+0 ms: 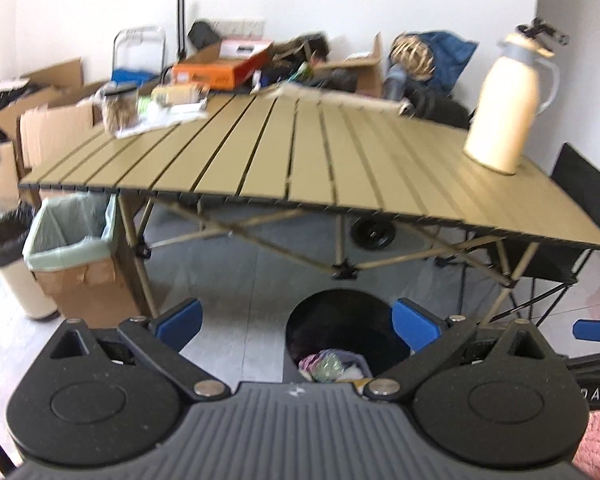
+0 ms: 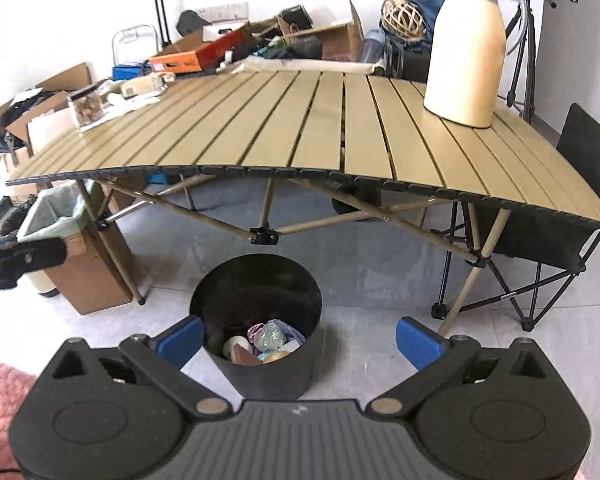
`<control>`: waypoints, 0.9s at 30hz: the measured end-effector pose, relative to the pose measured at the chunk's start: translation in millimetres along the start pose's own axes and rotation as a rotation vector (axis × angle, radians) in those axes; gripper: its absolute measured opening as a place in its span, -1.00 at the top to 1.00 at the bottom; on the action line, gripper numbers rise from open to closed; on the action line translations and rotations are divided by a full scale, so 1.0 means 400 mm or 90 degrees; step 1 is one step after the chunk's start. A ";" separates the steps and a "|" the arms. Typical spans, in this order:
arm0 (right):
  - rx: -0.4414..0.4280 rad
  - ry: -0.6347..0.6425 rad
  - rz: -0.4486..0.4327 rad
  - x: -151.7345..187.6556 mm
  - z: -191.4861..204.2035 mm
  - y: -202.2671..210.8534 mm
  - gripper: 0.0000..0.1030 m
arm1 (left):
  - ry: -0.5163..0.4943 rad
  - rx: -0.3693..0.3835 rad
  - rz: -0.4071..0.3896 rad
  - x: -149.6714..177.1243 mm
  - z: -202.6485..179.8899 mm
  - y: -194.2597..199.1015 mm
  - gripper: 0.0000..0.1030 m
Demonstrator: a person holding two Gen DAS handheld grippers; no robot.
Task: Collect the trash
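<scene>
Both the left gripper [image 1: 296, 322] and right gripper [image 2: 298, 338] have jaws wide apart, empty. The trash [image 2: 266, 344] lies in the black bin [image 2: 256, 292] on the floor, at six o'clock below the tabletop [image 2: 300, 136].

Both wrist views looked forward and downward past their own open jaws from near the black bin [image 2: 256, 320] on the floor, the left view [image 1: 346, 336] closer, sharing the slatted surface [image 2: 300, 128] and cream jug [image 2: 466, 52] beyond the bin.
</scene>
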State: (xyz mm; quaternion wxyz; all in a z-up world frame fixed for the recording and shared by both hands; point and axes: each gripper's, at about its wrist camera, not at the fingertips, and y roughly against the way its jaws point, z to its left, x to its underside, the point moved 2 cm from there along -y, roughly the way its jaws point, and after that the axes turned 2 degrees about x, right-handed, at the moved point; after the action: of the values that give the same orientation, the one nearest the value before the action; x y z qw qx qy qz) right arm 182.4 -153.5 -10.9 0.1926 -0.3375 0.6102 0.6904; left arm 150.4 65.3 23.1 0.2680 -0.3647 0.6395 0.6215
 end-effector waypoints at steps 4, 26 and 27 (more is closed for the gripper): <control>-0.013 0.008 -0.002 0.027 0.006 0.053 -1.00 | -0.013 0.019 -0.018 0.009 -0.028 0.047 -1.00; -0.013 -0.016 -0.013 0.082 -0.008 0.131 -1.00 | -0.043 0.008 0.004 0.059 -0.048 0.098 -1.00; -0.013 -0.016 -0.013 0.082 -0.009 0.132 -1.00 | -0.044 0.007 0.004 0.058 -0.047 0.098 -1.00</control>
State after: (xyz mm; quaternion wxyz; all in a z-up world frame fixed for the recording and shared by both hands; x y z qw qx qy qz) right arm 124.6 -171.2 3.5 0.2041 -0.3369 0.5972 0.6987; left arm 107.3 42.0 29.6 0.2899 -0.3395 0.6347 0.6307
